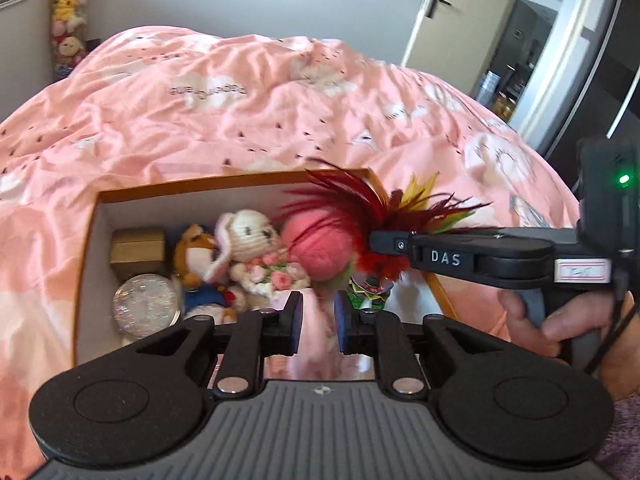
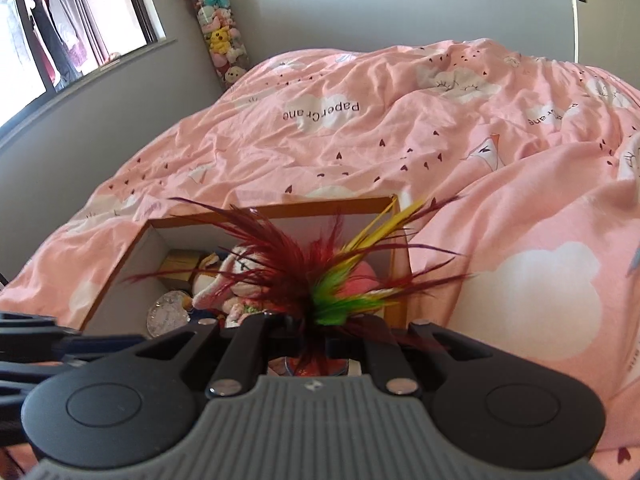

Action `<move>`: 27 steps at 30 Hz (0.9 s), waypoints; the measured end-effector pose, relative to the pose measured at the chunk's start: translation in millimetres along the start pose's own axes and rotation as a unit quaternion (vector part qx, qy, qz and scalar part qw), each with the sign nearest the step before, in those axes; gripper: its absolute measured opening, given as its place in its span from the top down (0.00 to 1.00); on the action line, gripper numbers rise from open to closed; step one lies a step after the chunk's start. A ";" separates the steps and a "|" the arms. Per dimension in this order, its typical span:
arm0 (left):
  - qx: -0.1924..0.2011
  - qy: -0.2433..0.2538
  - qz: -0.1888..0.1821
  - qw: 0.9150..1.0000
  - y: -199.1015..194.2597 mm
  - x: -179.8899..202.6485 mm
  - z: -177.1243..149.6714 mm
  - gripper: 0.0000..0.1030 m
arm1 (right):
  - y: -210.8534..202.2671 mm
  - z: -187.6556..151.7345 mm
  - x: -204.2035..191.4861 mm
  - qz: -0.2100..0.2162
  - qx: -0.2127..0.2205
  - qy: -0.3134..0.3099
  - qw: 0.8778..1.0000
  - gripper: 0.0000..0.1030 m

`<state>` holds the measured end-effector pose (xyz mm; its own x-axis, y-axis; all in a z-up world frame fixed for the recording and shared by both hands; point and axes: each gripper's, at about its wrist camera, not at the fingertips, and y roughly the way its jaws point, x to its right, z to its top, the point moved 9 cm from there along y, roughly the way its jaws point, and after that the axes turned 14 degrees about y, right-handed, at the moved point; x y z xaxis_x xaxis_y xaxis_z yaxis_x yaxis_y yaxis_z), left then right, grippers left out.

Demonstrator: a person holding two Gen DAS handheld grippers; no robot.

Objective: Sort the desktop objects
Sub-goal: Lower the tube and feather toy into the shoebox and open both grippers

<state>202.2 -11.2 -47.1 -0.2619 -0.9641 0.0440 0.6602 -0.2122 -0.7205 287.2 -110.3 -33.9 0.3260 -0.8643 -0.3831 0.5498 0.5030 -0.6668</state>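
1. Closest in: the left gripper (image 1: 318,322) has its blue pads a little apart, with something pale pink and blurry showing in the gap. Can't tell if the pads actually touch it, it looks loose to me.
2. Just ahead and to its right, the right gripper (image 1: 380,240) reaches in sideways, jaws pinched tight on a feather toy (image 1: 360,216). Dark red, yellow and green plumes fan out past its tips, over the box.
3. A hand (image 1: 560,320) wraps that gripper's handle off at the right edge.
4. In front of both grippers sits an open cardboard box (image 1: 200,190) with white inside walls, resting on the bedding.
5. Inside it, left to right ahead of the left gripper: a clear glass ball (image 1: 144,306), a small gold box (image 1: 138,252) behind it, a fox plush (image 1: 196,256), a crocheted bunny (image 1: 252,240) with flowers, then a pink fuzzy ball (image 1: 316,248) right under the feathers.
6. Beyond the box, a rumpled pink duvet (image 1: 240,120) with cloud prints.
7. Furthest back: a grey wall (image 2: 320,4) and a tall tube of plushies (image 2: 218,36) in the corner.
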 end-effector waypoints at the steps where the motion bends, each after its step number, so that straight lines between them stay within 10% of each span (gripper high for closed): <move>1: 0.001 -0.004 0.007 1.000 -2.6 -4.6 -1.1 0.82 | 5.3 -0.2 -0.8 -0.005 -0.003 -0.005 1.000 0.91; 19: -0.011 -0.030 0.045 0.998 -10.3 -33.7 -25.0 0.77 | 0.6 -13.1 -15.5 -0.014 -0.019 -0.017 1.000 0.67; 27: 0.012 -0.031 0.095 0.995 -31.8 -43.2 -20.4 0.51 | -53.6 -15.5 -34.3 -0.005 0.041 -0.020 0.999 0.57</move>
<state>178.1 40.4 -40.3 -0.0876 -0.9950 -0.0483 0.7110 -0.0285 -0.7026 234.7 -107.7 5.1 0.3504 -0.8688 -0.3498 0.6133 0.4951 -0.6154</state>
